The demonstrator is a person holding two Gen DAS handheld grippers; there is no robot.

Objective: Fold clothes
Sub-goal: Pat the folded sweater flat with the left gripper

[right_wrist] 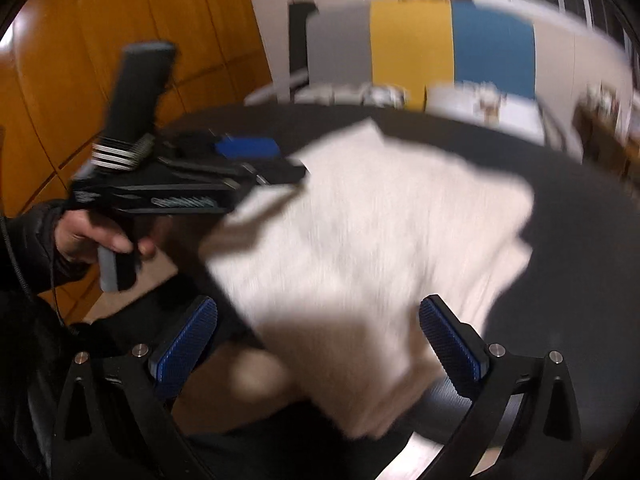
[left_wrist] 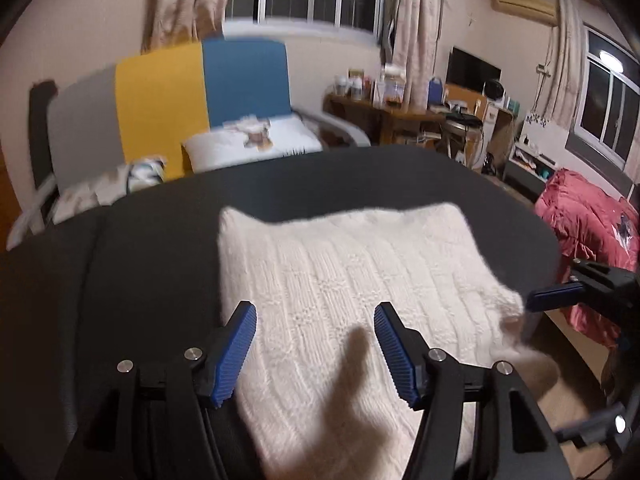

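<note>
Sweater: a white cable-knit sweater [left_wrist: 360,292] lies on the black table [left_wrist: 132,264], its near part hanging over the table's front edge.
Fold so far: sleeves seem tucked in, leaving a rough rectangle; probably midway.
Left: left gripper [left_wrist: 316,354] above the sweater's near part, fingers spread, holding nothing.
Right: right gripper [right_wrist: 318,354] at the sweater's overhanging corner, fingers spread, empty.
Left to do: likely the final crosswise fold.

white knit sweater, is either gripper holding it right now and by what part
Nothing is held. The left gripper and the right gripper both stand open above the white knit sweater, which lies on the dark table.
</note>
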